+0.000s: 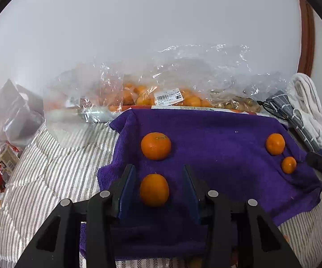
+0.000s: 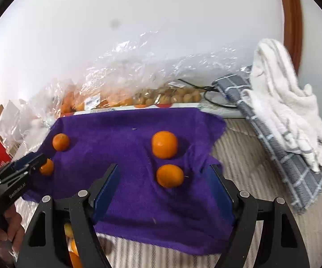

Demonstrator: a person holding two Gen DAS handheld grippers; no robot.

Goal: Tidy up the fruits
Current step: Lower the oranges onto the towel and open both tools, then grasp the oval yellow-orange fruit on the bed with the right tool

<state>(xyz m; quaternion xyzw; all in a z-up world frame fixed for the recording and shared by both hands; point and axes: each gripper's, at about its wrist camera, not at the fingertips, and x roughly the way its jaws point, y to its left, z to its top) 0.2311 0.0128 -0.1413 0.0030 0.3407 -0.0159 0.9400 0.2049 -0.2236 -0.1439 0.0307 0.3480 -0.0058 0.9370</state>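
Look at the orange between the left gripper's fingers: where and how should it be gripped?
Grip the orange across its widest middle, coming from the near side, one finger on each flank. It is round, sits loose on the purple towel, and the open left gripper already straddles it.

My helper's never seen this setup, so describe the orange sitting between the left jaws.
Find the purple towel on the striped bedding. Four oranges lie on it in two pairs; yours is the near orange of the left pair, the only one between the open left gripper jaws.

A striped bedcover [image 1: 49,178] carries a purple towel [image 1: 216,138]; behind the towel lie plastic bags [image 1: 138,84].
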